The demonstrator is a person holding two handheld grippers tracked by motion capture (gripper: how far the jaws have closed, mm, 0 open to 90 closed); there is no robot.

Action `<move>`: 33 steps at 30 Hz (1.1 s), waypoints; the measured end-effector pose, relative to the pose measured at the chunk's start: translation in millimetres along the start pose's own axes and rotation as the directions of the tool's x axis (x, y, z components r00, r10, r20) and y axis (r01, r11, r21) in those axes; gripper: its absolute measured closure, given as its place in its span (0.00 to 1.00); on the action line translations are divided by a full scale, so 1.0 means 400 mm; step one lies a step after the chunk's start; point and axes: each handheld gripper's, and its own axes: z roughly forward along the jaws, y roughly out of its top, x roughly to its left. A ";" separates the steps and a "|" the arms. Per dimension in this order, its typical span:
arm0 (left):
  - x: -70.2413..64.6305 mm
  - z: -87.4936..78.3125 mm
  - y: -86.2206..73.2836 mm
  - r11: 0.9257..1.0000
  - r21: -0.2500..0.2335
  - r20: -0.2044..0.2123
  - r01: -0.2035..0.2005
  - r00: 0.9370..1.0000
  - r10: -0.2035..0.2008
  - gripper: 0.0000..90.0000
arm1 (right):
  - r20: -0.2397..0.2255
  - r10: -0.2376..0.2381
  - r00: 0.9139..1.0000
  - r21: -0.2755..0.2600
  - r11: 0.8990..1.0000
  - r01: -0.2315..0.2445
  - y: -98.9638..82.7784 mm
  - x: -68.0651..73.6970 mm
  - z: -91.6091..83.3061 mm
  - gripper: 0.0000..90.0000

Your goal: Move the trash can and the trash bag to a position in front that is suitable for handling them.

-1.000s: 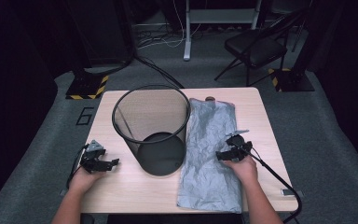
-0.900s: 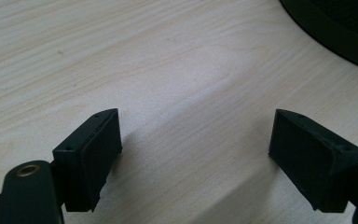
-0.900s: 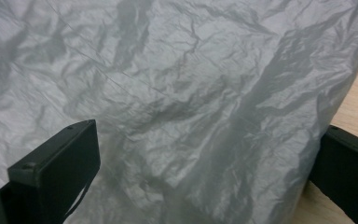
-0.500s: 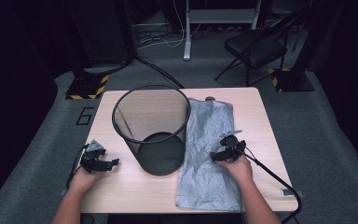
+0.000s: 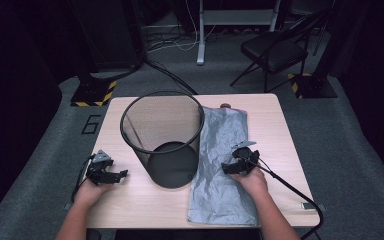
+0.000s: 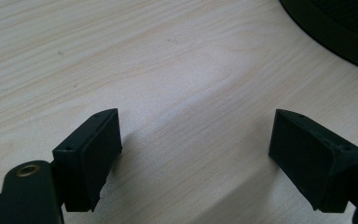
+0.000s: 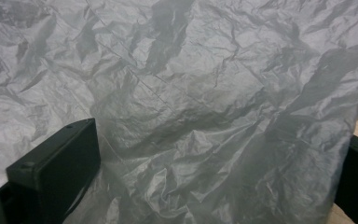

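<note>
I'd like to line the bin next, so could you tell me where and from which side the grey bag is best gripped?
The grey plastic bag lies flat and crumpled on the table, right of the mesh bin. Flat film offers no edge to close on, so probably pinch one of the raised wrinkles near its middle, coming straight down from above. The open right gripper hangs over that spot.

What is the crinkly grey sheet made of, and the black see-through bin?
The crinkly grey sheet looks like thin plastic film, probably a bag: fine creases with a faint sheen. The black round bin seems to be metal wire mesh, since the table shows through its wall.
</note>
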 end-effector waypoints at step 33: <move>-0.010 -0.013 0.032 0.997 0.081 0.025 0.000 1.000 -0.002 0.36 | -0.166 -0.126 0.978 0.109 0.983 0.145 0.030 0.025 -0.046 0.92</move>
